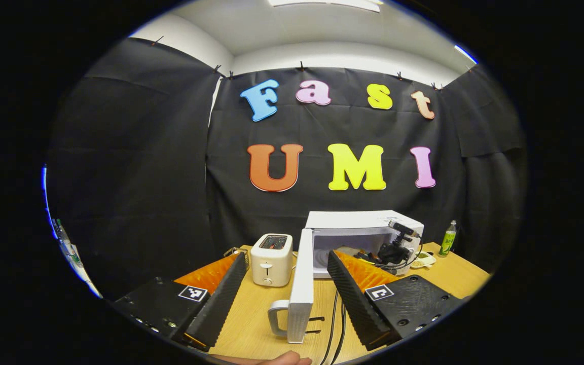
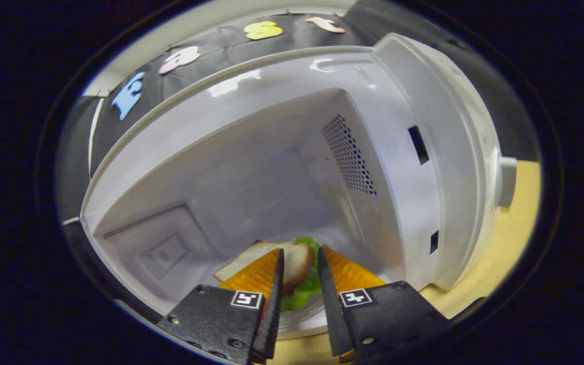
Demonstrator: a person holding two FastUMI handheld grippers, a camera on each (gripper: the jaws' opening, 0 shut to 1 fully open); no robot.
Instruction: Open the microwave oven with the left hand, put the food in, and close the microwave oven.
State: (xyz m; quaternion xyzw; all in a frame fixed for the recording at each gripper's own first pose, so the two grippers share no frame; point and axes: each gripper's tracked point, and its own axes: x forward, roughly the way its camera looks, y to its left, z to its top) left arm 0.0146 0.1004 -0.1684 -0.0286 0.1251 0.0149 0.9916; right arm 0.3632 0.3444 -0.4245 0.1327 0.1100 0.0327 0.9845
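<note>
The white microwave [image 1: 358, 221] stands with its door [image 1: 302, 284] swung wide open, edge-on to me, handle [image 1: 277, 317] toward me. My left gripper [image 1: 287, 271] is open and holds nothing, its fingers either side of the door edge without touching it. My right gripper [image 1: 396, 248] reaches into the oven's mouth. In the right gripper view its fingers [image 2: 299, 274] stand a narrow gap apart over a sandwich [image 2: 299, 263] of bread and lettuce lying on a white plate [image 2: 302, 319] on the oven floor. Whether the fingers press on the sandwich is unclear.
A cream toaster [image 1: 271, 259] stands left of the open door. A green bottle [image 1: 448, 238] and a small dish [image 1: 424, 259] sit right of the microwave. Black cables [image 1: 335, 324] run across the wooden table [image 1: 251, 329]. A hand [image 1: 271, 360] shows at the bottom edge.
</note>
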